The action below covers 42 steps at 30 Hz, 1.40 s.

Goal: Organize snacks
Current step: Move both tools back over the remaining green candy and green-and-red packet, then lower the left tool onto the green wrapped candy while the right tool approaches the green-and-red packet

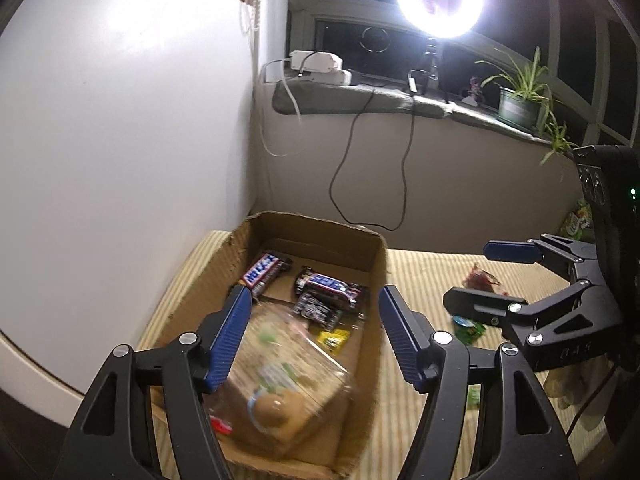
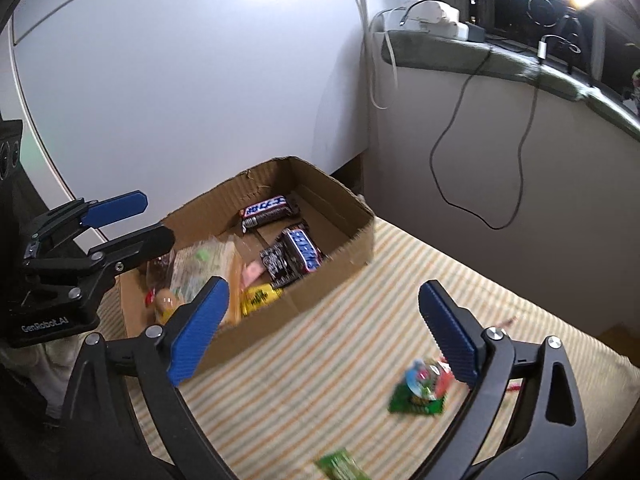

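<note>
A cardboard box (image 1: 378, 264) sits on a striped cloth and shows in the right wrist view (image 2: 352, 236) too. It holds Snickers bars (image 1: 328, 286) (image 2: 302, 252), a large clear snack bag (image 1: 280, 380) and a yellow packet (image 2: 258, 298). My left gripper (image 1: 316, 320) is open and empty just above the bag in the box; it also appears in the right wrist view (image 2: 148, 220). My right gripper (image 2: 324, 320) is open and empty over the cloth, right of the box; it also appears in the left wrist view (image 1: 468, 276). A green snack packet (image 2: 420, 390) lies below it.
Another green packet (image 2: 340, 466) lies at the cloth's near edge. A red wrapper (image 1: 482, 280) lies beyond the right gripper. A white wall panel (image 1: 120, 120) stands left of the box. A windowsill (image 1: 400, 96) with cables, a ring light and a plant runs behind.
</note>
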{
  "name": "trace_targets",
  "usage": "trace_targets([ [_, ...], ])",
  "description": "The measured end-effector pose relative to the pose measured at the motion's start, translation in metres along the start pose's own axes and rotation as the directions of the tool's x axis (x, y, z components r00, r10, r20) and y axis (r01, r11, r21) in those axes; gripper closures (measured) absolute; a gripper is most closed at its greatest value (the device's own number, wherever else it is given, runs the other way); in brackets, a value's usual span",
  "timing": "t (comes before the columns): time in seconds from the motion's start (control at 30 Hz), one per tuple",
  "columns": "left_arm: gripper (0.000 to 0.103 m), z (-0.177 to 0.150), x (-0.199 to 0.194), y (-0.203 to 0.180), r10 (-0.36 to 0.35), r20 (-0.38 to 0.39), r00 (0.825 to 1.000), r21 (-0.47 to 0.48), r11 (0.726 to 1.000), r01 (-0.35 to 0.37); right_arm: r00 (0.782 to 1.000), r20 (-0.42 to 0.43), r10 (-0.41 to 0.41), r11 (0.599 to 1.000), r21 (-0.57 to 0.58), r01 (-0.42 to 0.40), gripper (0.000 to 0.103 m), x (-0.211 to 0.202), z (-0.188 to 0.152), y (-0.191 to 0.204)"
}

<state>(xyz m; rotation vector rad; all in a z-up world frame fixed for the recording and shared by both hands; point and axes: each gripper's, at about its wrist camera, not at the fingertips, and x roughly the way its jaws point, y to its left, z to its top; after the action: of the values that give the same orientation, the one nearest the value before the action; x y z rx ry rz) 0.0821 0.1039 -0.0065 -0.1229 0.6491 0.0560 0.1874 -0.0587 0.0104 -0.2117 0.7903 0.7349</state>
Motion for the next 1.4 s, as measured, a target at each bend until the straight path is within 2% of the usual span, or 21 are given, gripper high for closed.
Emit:
trace_targets([
  [0.4,0.037,-0.032,-0.009,-0.043,-0.104,-0.045,0.994,0.004,0.995,0.104,1.0,-0.009,0.008,0.998,0.062,-0.008,0.005,-0.043,-0.052,-0.044],
  [0.53,0.038,-0.042,-0.007,-0.056,-0.139,-0.066,0.988,-0.006,0.99,0.139,0.999,-0.029,-0.028,0.998,0.064,0.029,0.005,-0.046,-0.072,-0.056],
  [0.67,0.044,-0.056,-0.001,-0.073,-0.178,-0.109,0.978,-0.001,0.984,0.179,0.998,-0.053,-0.029,0.997,0.076,0.033,0.005,-0.045,-0.088,-0.07],
  [0.83,0.05,-0.075,0.009,-0.096,-0.238,-0.174,0.956,0.002,0.97,0.242,0.998,-0.068,0.0,0.996,0.09,0.006,0.006,-0.037,-0.096,-0.078],
  [0.97,0.051,-0.084,0.02,-0.11,-0.271,-0.218,0.937,0.0,0.961,0.278,0.996,-0.09,0.026,0.997,0.074,-0.019,0.016,-0.024,-0.096,-0.076],
  [1.07,0.051,-0.087,0.028,-0.118,-0.287,-0.241,0.927,0.0,0.955,0.296,0.994,-0.108,0.025,0.998,0.064,-0.018,0.019,-0.009,-0.095,-0.075],
  [1.17,0.051,-0.09,0.033,-0.124,-0.294,-0.258,0.92,0.005,0.952,0.305,0.992,-0.126,0.025,0.998,0.066,-0.017,0.025,0.003,-0.095,-0.076],
  [1.4,0.051,-0.09,0.041,-0.131,-0.301,-0.276,0.913,0.015,0.948,0.318,0.988,-0.155,-0.007,0.998,0.059,0.016,0.03,0.024,-0.094,-0.079],
])
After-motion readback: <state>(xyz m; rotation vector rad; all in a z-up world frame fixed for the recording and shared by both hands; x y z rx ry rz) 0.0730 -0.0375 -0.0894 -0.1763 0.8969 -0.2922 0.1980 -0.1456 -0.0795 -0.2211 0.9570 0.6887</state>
